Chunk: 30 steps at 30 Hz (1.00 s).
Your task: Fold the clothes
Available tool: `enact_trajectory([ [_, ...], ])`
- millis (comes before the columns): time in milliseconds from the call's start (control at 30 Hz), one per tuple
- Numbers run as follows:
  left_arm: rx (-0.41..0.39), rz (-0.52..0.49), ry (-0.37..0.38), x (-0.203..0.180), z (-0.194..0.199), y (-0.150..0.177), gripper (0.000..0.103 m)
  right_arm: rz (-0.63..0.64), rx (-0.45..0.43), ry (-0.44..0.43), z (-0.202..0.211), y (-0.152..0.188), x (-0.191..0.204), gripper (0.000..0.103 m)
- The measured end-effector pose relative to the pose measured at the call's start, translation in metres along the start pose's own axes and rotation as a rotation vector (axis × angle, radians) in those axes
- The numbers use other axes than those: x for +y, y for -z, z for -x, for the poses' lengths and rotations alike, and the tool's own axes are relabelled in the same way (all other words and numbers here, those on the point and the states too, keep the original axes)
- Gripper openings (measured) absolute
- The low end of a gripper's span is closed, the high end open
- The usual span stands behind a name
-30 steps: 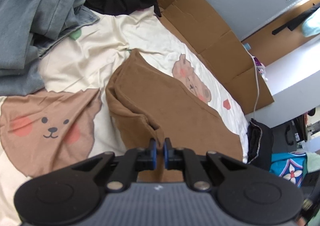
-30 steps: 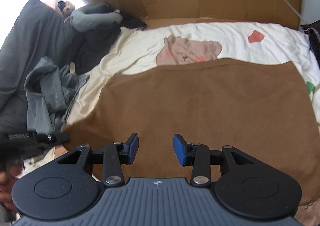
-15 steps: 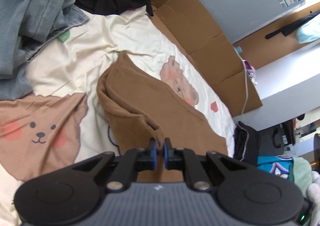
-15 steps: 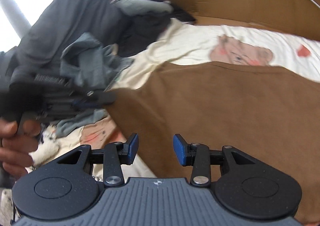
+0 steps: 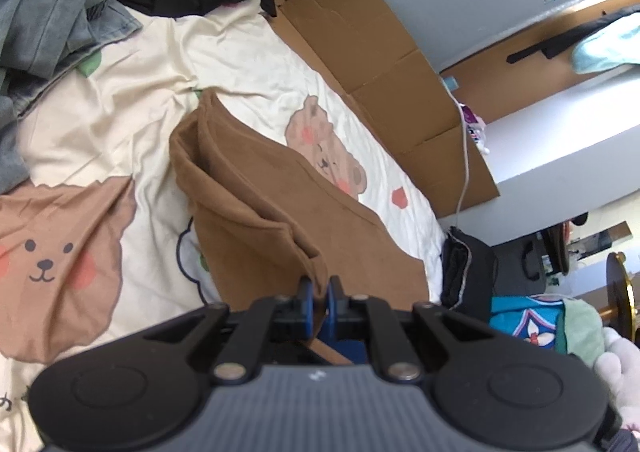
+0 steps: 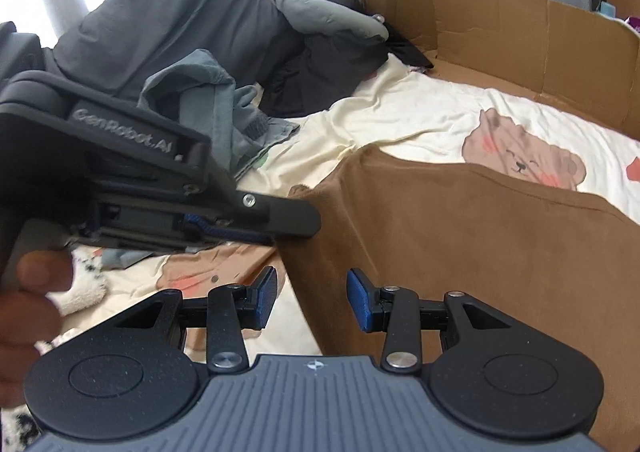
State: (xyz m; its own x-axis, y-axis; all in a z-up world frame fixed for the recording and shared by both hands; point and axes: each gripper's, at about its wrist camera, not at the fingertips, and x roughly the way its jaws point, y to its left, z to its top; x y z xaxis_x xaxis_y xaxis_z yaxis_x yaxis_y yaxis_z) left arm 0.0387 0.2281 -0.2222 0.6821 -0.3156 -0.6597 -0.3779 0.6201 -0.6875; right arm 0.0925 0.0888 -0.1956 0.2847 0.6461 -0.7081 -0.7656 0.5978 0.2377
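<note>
L gripper [image 5: 319, 294] is closest to the work: its blue pads are pressed together on a bunched edge of the brown garment [image 5: 280, 212], holding that corner lifted off the bedsheet [image 5: 132, 120]. From that pinch the cloth drops and runs away toward the cardboard [image 5: 360, 32] along the wall. Layers look doubled near the held edge, so it seems partly folded over, tho I can't say how far along the folding is.

R gripper [image 6: 311, 298] hangs w/ its pads spread wide, nothing between them. The brown garment's [image 6: 460, 244] near vertical edge sits just ahead and slightly right of its gap. The L gripper's body [image 6: 132, 188] shows at its left, held by a hand [image 6: 28, 292], touching that same raised edge.

Key relation, imo: the garment's long axis runs left-to-right across the R view, w/ the free span lying to the right of both tools. So the R gripper is the nearer one to any free edge.

Farther back: gray clothes pile [image 6: 208, 104], dark bedding [image 6: 180, 12], bear print [image 6: 520, 160].
</note>
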Motion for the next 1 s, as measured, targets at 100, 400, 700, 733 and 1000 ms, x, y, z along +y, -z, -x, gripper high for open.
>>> enact_trajectory([
  [100,-0.005,0.018,0.008,0.002,0.002,-0.001,0.007,0.007,-0.001,0.005,-0.007,-0.004,0.005,0.046],
  [400,-0.02,0.046,0.049,0.006,0.007,-0.005,0.007,0.076,-0.042,0.047,-0.018,-0.012,0.02,0.044],
  [700,0.005,0.023,0.049,0.005,0.011,-0.011,0.014,0.089,-0.028,0.056,-0.022,-0.008,0.018,0.005],
  [733,-0.005,0.017,0.048,0.005,0.015,-0.014,0.015,0.087,-0.03,0.057,-0.021,-0.008,0.018,0.005],
  [1000,-0.044,0.015,-0.027,0.016,0.015,-0.041,0.063,0.036,-0.052,0.014,-0.014,-0.01,0.008,0.005],
])
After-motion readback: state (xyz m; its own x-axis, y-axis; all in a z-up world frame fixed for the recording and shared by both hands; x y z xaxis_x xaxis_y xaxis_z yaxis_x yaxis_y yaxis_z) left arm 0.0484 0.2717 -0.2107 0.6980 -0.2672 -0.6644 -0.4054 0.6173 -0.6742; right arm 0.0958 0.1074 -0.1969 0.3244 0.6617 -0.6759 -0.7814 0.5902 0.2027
